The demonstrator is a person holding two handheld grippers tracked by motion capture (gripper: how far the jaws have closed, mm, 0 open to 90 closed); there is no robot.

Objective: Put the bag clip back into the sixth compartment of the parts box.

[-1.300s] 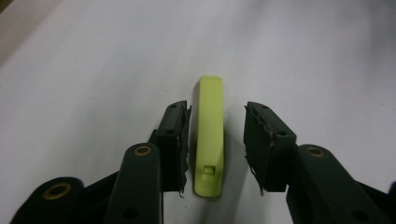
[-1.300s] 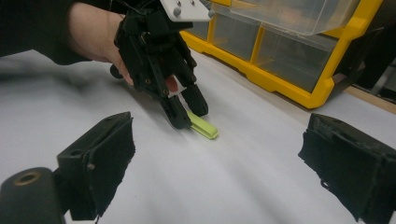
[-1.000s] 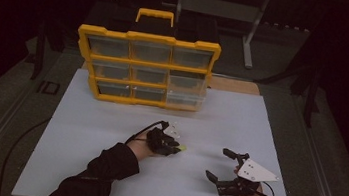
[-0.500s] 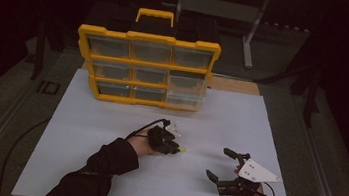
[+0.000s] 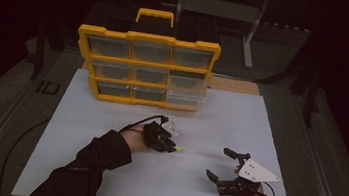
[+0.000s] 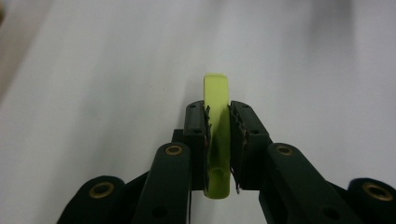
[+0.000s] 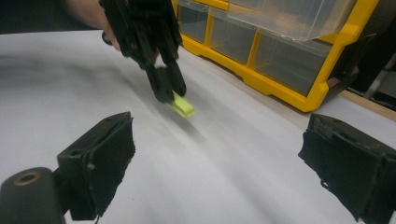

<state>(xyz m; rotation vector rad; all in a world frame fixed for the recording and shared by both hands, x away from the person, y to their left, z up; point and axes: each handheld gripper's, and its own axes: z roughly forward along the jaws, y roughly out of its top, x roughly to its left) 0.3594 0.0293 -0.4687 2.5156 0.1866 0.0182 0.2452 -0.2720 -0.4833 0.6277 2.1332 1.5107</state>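
White table; no writing is readable.

No legible text, label, brand, number or sign on any surface in these views

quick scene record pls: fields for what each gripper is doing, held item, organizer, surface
left gripper: shut on the yellow-green piece, above the white sheet
yellow-green piece: small flat strip, clamped between the fingers, its end sticking out past them
right gripper: open, nothing between its fingers, low over the sheet near the front right
organizer: yellow frame, clear drawers in three rows, handle on top, at the back of the sheet
white sheet: covers the table
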